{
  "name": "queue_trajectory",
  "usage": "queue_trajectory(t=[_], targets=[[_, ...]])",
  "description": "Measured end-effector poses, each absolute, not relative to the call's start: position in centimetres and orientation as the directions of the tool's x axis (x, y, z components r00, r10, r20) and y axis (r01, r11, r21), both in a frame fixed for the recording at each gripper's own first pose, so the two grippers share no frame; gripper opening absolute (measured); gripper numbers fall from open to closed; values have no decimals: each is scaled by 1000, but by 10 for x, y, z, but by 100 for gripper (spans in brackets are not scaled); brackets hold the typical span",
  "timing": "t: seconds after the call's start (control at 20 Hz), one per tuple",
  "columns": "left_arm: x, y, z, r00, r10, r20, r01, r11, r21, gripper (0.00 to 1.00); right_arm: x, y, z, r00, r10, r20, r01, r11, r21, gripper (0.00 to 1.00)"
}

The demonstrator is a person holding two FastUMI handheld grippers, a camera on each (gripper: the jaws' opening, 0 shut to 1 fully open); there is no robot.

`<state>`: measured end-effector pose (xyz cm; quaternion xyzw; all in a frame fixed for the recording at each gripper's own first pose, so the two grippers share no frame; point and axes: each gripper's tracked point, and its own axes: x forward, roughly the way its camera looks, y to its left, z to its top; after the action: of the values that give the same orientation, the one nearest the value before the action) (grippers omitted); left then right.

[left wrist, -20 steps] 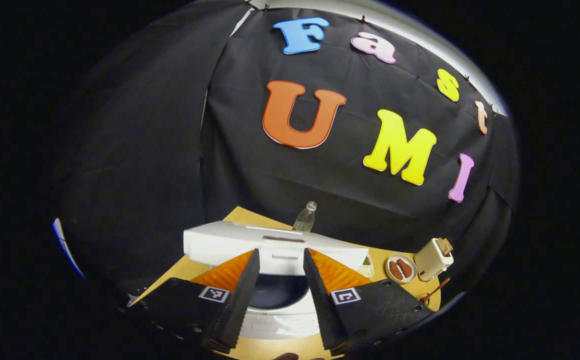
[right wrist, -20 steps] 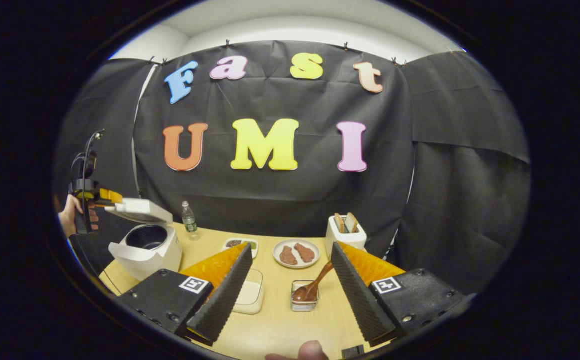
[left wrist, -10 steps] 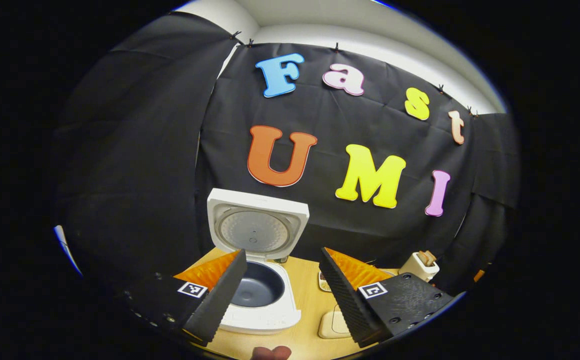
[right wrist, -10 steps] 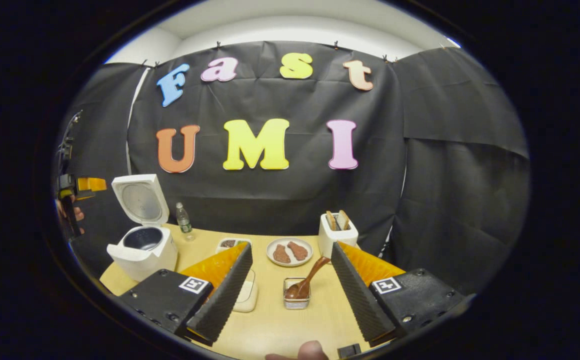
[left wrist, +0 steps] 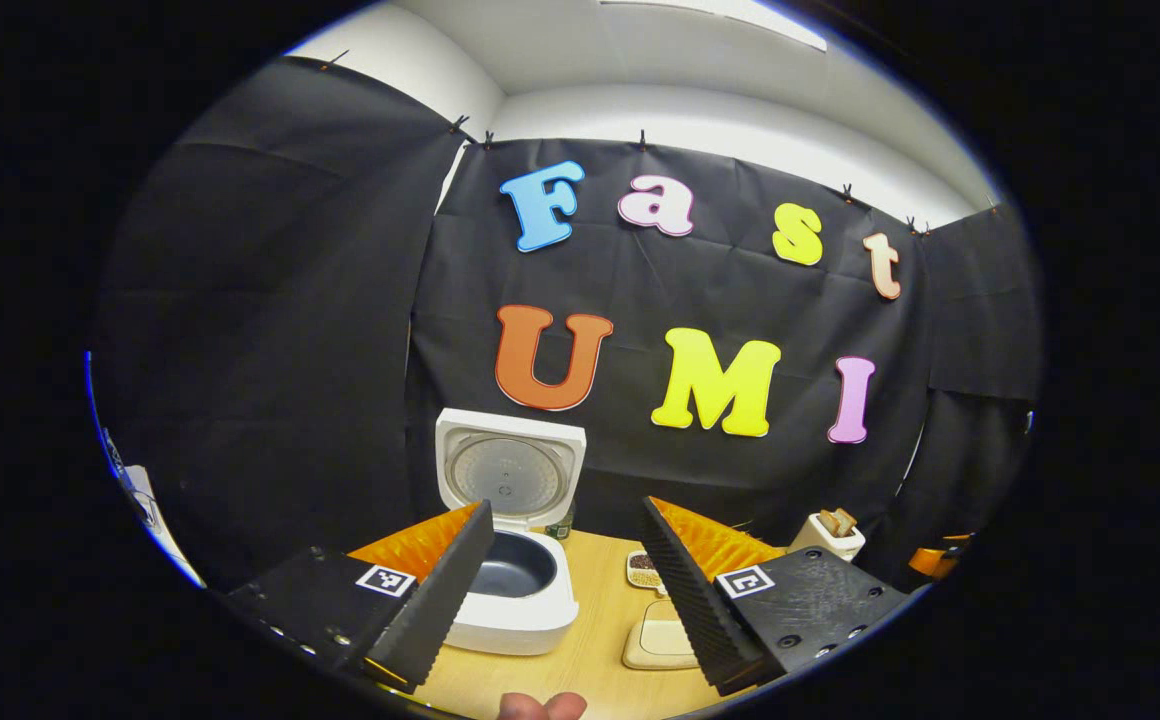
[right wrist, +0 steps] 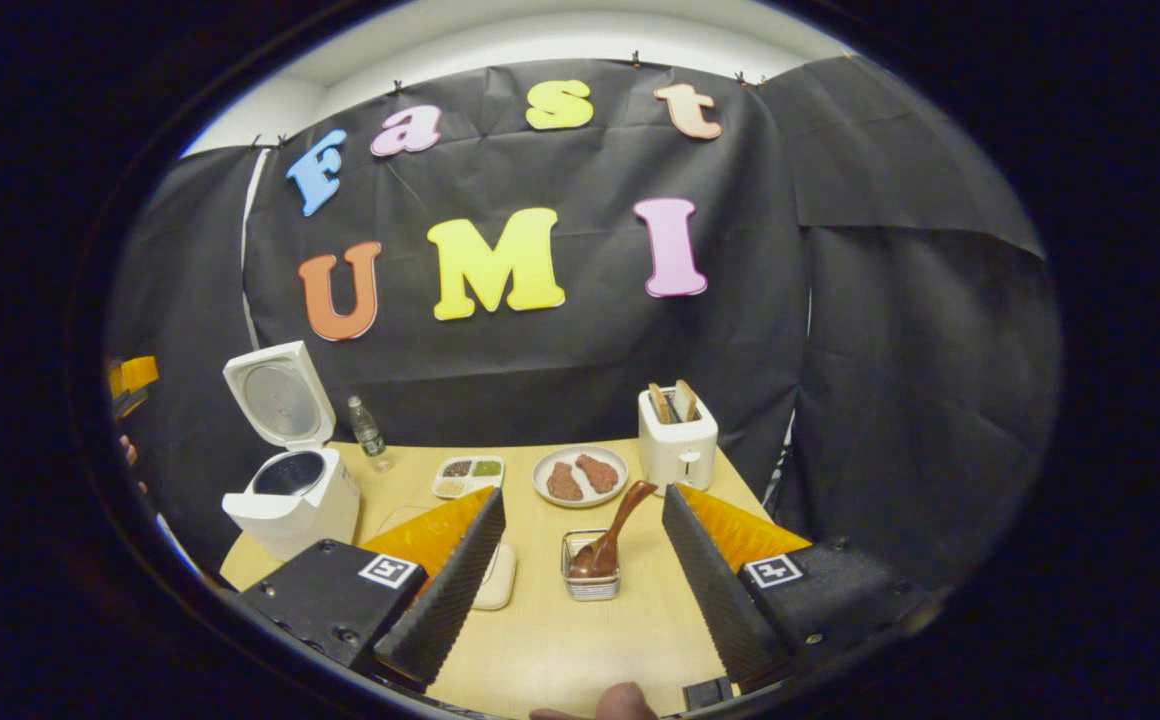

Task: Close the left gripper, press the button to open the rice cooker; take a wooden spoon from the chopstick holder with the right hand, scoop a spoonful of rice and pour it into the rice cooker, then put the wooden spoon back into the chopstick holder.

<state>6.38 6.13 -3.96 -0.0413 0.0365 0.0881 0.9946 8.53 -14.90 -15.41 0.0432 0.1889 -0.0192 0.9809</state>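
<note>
Right gripper view: I am holding my right gripper point(right wrist: 580, 590) above the near edge of the table point(right wrist: 580, 650), with its jaws wide apart and nothing between them.
Left gripper view: I am keeping my left gripper point(left wrist: 565, 590) above the table in front of the rice cooker point(left wrist: 520, 600); its jaws are also standing wide apart and are gripping nothing.
Rice cooker: it is sitting at the left side of the table with its lid point(right wrist: 278, 398) standing upright, so I am judging the button step as done.
Wooden spoon: the wooden spoon point(right wrist: 612, 535) is leaning in the chopstick holder point(right wrist: 590, 578), bowl down and handle tilting up to the right, straight ahead between my right fingers.
Rice: I am guessing that it is in the shallow pale dish point(right wrist: 495, 578) just beside the holder, partly hidden by my left finger; I cannot tell its content.
Step in hand: I am judging that I am about to reach for the spoon handle.
Risk, grip: the handle is thin and tilted, so if I am closing off-centre it could slip or turn between the pads.
Risk, holder: the holder is looking small and light; pulling the spoon sideways could tip it or drag it.
Risk, neighbours: the plate point(right wrist: 580, 476) and the toaster point(right wrist: 678, 440) are standing near behind the holder, so reaching too far could bump them.
</note>
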Motion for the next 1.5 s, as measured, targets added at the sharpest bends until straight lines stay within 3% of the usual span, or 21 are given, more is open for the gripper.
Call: queue_trajectory(t=[0.8,0.85,0.9,1.05,1.1,1.25,1.4,1.5], targets=[[63,0,-48,967,210,-145,-213,977,-9,94,217,-191,-323,800,161,-578,15,958,287,97],[64,-2,-50,965,212,-155,-216,976,-6,94,228,-190,-333,792,176,-585,9,954,299,90],[66,-4,-53,962,215,-167,-219,976,-7,94,237,-191,-343,784,187,-592,5,952,307,95],[73,-5,-58,954,227,-194,-235,972,-14,94,255,-185,-367,753,236,-615,-3,935,355,82],[74,-4,-59,952,234,-197,-242,970,-15,94,259,-183,-372,744,252,-619,0,926,377,86],[75,-1,-65,943,251,-218,-261,965,-18,94,269,-176,-384,724,287,-627,14,903,430,74],[74,1,-70,935,263,-236,-276,961,-25,94,272,-176,-384,721,299,-625,12,897,442,48],[72,5,-70,933,270,-238,-287,957,-36,94,271,-180,-382,725,290,-625,31,893,450,39]])
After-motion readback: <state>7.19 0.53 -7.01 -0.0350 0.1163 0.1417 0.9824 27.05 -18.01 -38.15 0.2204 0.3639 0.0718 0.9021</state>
